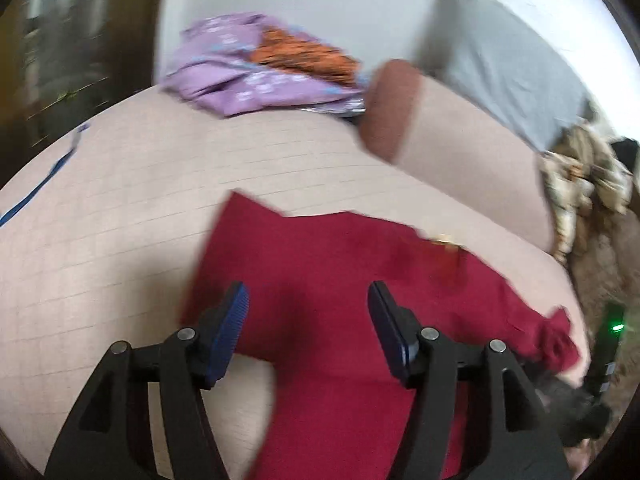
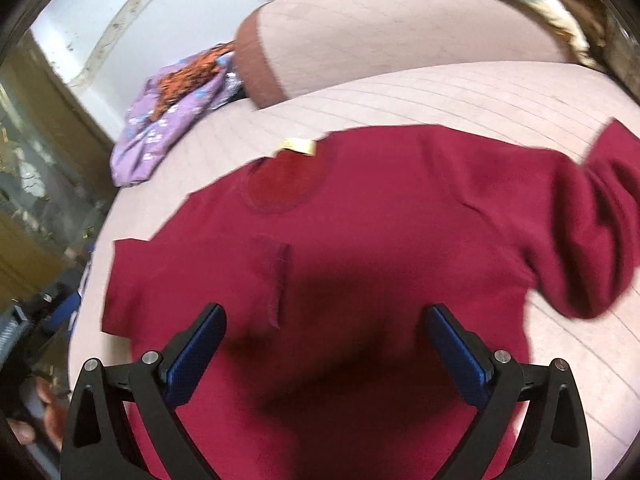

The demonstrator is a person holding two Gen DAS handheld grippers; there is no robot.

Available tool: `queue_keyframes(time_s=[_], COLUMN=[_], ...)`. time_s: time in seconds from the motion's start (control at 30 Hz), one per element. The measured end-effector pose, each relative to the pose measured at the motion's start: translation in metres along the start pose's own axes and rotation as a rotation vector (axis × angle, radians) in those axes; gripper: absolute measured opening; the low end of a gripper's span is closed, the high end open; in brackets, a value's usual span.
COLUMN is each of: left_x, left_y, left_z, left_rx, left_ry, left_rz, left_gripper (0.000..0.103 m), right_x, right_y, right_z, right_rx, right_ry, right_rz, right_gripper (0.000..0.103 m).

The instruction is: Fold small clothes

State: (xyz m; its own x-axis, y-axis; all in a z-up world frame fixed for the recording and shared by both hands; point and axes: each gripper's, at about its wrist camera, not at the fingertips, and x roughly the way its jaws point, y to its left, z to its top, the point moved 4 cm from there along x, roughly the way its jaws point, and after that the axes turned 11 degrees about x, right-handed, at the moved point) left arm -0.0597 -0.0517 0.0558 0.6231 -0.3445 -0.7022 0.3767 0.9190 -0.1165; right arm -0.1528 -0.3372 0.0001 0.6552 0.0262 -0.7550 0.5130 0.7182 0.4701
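Observation:
A dark red T-shirt (image 2: 360,220) lies spread on the pale pink bed cover (image 2: 500,96), its neck with a yellow label (image 2: 298,146) toward the far side. One short sleeve lies flat at the left and the other is bunched up at the right. My right gripper (image 2: 324,336) hovers open over the shirt's body with nothing between its blue pads. In the left wrist view the same shirt (image 1: 340,272) lies below my left gripper (image 1: 308,312), which is open above the shirt's left part, holding nothing. Both views are blurred.
A heap of purple and orange clothes (image 1: 256,64) lies at the bed's far edge, beside a pink bolster with a brown end (image 1: 390,108). A grey sheet (image 1: 508,76) and a patterned blanket (image 1: 580,188) lie to the right. A dark cabinet (image 2: 36,152) stands left of the bed.

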Motion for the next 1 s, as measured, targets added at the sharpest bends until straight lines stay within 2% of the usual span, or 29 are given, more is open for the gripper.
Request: queue_keyframes(time_s=[0.07,0.13,0.2,0.27,0.3,0.33,0.37,0.43,0.47,0.5,0.63,0.7,0.77,0.87,0.93,1.0], left_x=[0.013,0.023,0.026,0.025,0.026,0.025,0.025,0.032,0.032,0.032,0.027,0.025,0.026,0.032,0.036,0.039], left_y=[0.014,0.027,0.036,0.044,0.047,0.05,0.053,0.054,0.055,0.056,0.053,0.053,0.048,0.041,0.033,0.024], left_z=[-0.005,-0.008,-0.012,-0.01,-0.01,-0.01,-0.01,-0.008,-0.007,-0.007,-0.007,-0.007,-0.006,-0.006,-0.005,-0.003], left_rx=[-0.021,-0.051,-0.083,-0.125,-0.131,-0.138,-0.143,-0.151,-0.152,-0.151,-0.131,-0.127,-0.111,-0.089,-0.063,-0.027], left_ry=[0.036,0.061,0.068,0.054,0.052,0.05,0.05,0.051,0.05,0.047,0.022,0.01,0.009,0.022,0.031,0.032], left_rz=[0.029,0.071,0.069,0.075,0.082,0.091,0.098,0.108,0.112,0.117,0.141,0.142,0.138,0.128,0.122,0.124], left_gripper=[0.061,0.061,0.061,0.061,0.061,0.061,0.061,0.061,0.061,0.061,0.061,0.061,0.061,0.061,0.061,0.061], right_x=[0.013,0.033,0.054,0.064,0.067,0.071,0.071,0.069,0.067,0.064,0.038,0.017,-0.003,-0.014,-0.012,0.0], right_y=[0.01,0.016,0.018,0.027,0.031,0.035,0.039,0.044,0.046,0.047,0.053,0.053,0.045,0.017,-0.002,-0.024], right_z=[0.008,0.013,0.014,0.017,0.019,0.019,0.018,0.011,0.009,0.006,0.01,0.024,0.042,0.067,0.077,0.082], right_rx=[-0.02,-0.037,-0.064,-0.164,-0.203,-0.233,-0.251,-0.29,-0.307,-0.32,-0.352,-0.368,-0.364,-0.302,-0.258,-0.215], right_ry=[-0.013,0.001,0.033,-0.027,-0.042,-0.037,-0.035,-0.026,-0.024,-0.027,-0.05,-0.108,-0.177,-0.221,-0.224,-0.189], right_rz=[0.002,-0.005,-0.027,-0.09,-0.104,-0.11,-0.111,-0.105,-0.106,-0.109,-0.085,-0.098,-0.149,-0.238,-0.297,-0.345], right_gripper=[0.098,0.088,0.079,0.07,0.051,0.042,0.039,0.016,0.014,0.007,0.006,0.006,0.006,0.006,0.006,0.006])
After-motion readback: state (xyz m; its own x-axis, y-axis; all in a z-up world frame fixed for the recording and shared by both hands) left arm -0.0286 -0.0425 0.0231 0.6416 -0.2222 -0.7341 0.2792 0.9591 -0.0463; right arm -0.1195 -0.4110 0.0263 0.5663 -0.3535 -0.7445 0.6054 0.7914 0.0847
